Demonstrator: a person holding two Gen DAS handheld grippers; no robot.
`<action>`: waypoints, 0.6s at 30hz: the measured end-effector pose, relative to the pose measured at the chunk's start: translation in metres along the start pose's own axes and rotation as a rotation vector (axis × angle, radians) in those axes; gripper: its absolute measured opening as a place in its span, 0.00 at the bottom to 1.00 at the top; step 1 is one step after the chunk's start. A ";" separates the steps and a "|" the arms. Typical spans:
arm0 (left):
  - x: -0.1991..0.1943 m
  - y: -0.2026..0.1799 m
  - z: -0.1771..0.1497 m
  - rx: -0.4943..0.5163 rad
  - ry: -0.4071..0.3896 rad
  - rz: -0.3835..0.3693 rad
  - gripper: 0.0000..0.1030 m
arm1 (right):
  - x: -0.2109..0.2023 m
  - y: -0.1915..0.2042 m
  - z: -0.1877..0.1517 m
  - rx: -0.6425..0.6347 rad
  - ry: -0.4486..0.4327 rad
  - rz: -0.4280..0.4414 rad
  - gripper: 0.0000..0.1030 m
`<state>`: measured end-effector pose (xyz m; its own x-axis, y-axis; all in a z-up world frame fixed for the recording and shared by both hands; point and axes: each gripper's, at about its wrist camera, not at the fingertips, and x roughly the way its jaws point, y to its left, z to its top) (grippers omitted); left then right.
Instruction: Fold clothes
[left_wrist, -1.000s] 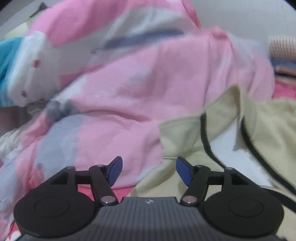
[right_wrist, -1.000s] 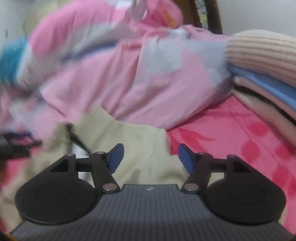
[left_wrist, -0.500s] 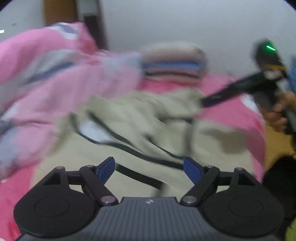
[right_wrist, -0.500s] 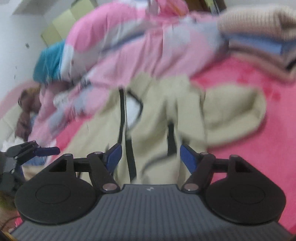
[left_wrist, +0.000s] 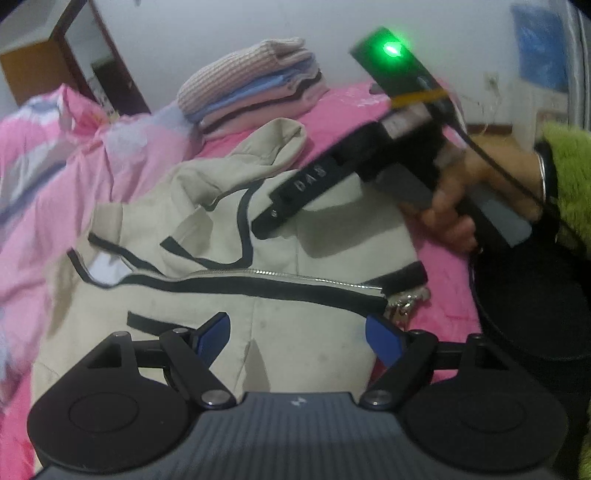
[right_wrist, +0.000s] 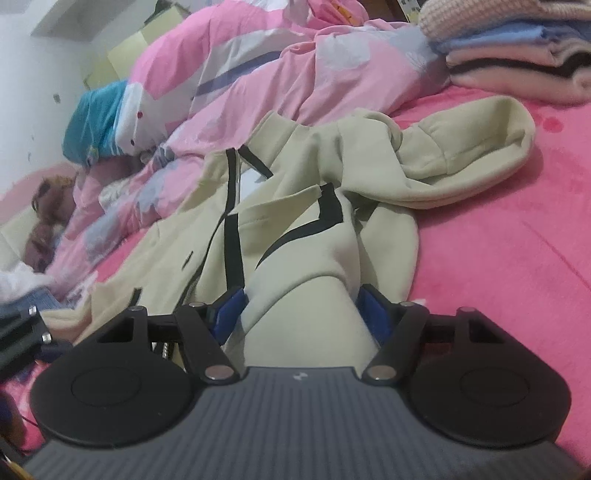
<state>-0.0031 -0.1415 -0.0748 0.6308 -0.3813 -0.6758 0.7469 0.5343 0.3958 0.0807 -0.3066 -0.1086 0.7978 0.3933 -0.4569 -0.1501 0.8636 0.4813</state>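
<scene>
Swung from the quilt since a second ago. Left wrist view: beige fleece hooded jacket (left_wrist: 221, 295), black-trimmed, zipped, spread on pink bedsheet (left_wrist: 443, 295); left gripper (left_wrist: 295, 339) spread wide, empty. Right wrist view: right gripper (right_wrist: 301, 310) parted, jacket fold (right_wrist: 306, 295) between blue pads, grip uncertain.

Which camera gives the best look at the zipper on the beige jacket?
The left wrist view. The silver zipper runs in full across the beige jacket there, ending at a metal pull. The right wrist view shows the jacket bunched between the right tongs, with only black trim visible, no zipper teeth.
</scene>
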 end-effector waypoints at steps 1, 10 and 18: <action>-0.001 -0.005 0.000 0.023 -0.003 -0.003 0.79 | 0.000 -0.001 0.000 0.006 -0.002 0.005 0.66; -0.003 -0.019 0.003 0.076 -0.022 0.086 0.72 | 0.000 -0.009 0.000 0.047 -0.014 0.040 0.66; -0.007 -0.008 0.004 0.014 -0.024 0.111 0.48 | -0.001 -0.011 -0.002 0.060 -0.018 0.050 0.66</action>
<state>-0.0125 -0.1457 -0.0702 0.7148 -0.3381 -0.6122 0.6746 0.5642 0.4760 0.0805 -0.3162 -0.1152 0.8006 0.4296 -0.4177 -0.1553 0.8220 0.5478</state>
